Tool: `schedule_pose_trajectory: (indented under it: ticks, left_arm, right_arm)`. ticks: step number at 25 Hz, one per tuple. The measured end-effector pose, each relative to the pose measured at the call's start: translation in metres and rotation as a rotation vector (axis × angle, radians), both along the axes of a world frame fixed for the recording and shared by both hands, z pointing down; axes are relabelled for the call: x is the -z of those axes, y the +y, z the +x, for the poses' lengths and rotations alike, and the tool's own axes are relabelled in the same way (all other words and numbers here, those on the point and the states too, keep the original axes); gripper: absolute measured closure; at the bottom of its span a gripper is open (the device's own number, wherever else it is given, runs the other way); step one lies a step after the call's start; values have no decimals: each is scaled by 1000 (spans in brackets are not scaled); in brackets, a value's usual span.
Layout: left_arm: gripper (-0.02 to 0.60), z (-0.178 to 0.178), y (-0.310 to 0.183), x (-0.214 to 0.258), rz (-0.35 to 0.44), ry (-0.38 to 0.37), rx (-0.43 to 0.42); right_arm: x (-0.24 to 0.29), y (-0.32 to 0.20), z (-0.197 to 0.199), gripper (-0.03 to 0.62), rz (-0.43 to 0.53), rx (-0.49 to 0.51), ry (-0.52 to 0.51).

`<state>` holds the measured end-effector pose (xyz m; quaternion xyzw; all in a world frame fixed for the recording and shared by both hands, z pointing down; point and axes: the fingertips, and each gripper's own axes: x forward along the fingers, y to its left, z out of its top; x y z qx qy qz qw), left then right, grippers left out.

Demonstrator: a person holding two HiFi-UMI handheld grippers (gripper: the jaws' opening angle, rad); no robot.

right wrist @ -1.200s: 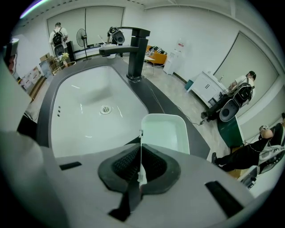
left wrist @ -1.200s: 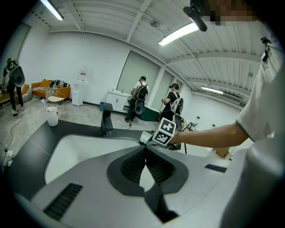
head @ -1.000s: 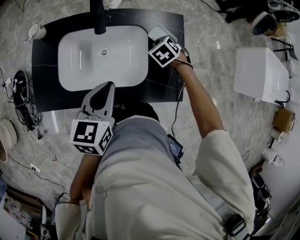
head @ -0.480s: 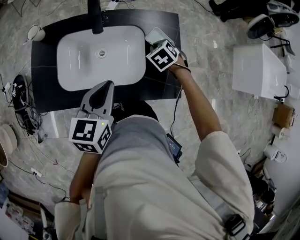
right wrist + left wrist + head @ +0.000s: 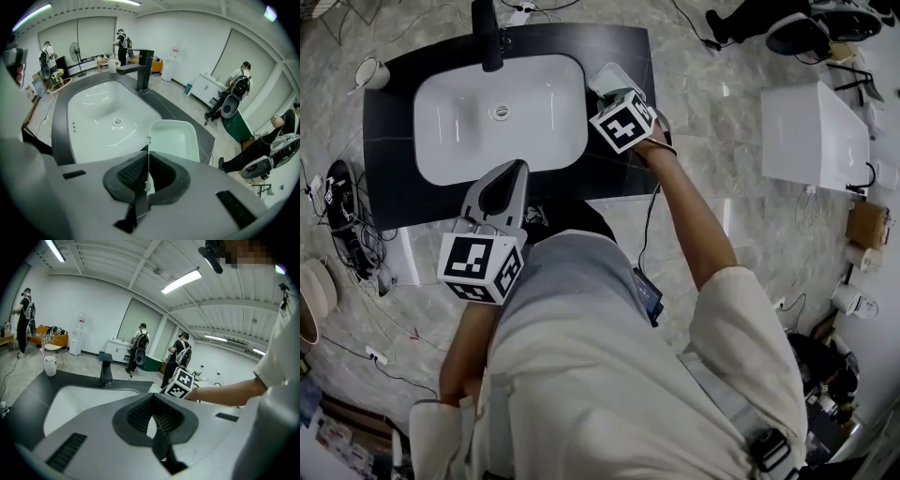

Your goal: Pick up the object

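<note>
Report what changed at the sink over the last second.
The right hand-held gripper, shut on the pale green tray's wall, drew the tray slightly toward the person. The left hand-held gripper stayed shut and empty over the counter's near edge; basin and faucet unchanged.

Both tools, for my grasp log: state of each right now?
Left tool: closed, empty.
Right tool: closed on the pale green tray's rim.

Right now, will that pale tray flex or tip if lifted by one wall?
Probably stiff: the tray holds its shape in the right gripper. Thin walls suggest lightness. Pinched at one wall only, it may tilt.
</note>
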<state>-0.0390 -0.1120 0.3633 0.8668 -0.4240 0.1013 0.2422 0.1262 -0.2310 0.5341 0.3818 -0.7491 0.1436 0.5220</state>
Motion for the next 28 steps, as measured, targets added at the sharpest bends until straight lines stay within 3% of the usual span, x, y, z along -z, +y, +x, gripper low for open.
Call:
schedule_pose_trajectory:
  ticks: [11, 28]
  left_arm:
    - [575, 0, 10, 4, 0, 37, -17]
    - [575, -4, 26, 5, 3, 44, -35]
  right_arm:
    - [18, 27, -1, 579, 12, -81, -91]
    - [50, 73, -21, 579, 87, -113, -184]
